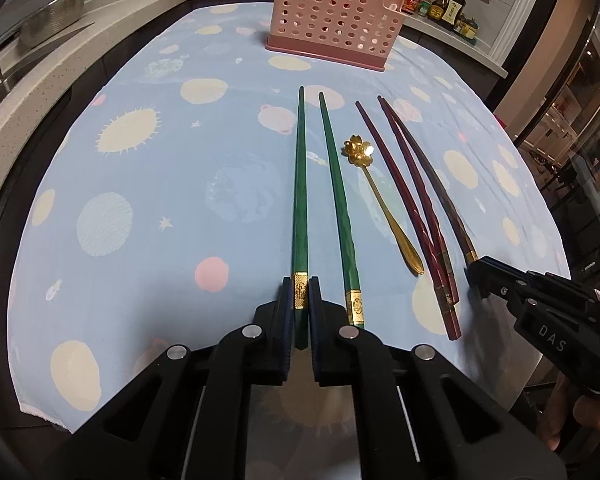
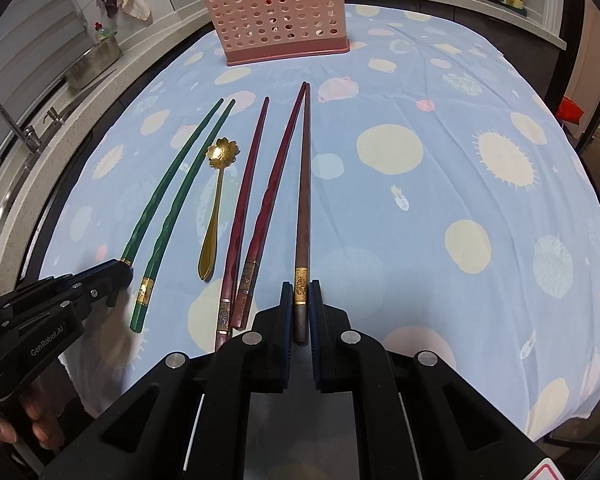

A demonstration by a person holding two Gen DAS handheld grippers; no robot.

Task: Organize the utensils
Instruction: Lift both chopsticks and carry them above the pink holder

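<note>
The left gripper (image 1: 300, 292) is closed narrow on the butt end of the outer green chopstick (image 1: 301, 184), its pads pressing the gold band from both sides. The right gripper (image 2: 301, 294) is clamped likewise on the gold band of the brown chopstick (image 2: 303, 200). Both gripped sticks lie flat along the tablecloth (image 2: 440, 200), tips pointing away from the grippers.

Just beside the held green stick lies the second green chopstick (image 1: 334, 184), parallel and untouched. A gold spoon (image 1: 384, 204) with a flower-shaped bowl lies next to it, handle toward the grippers. Two dark red chopsticks (image 1: 410, 208) follow, crossing near their butt ends, with the brown stick outermost and its tip touching one red tip.

A pink perforated utensil holder (image 2: 278, 16) stands upright at the far end of the cloth, well apart from all utensils. Sauce bottles (image 1: 440, 2) line the counter behind.
</note>
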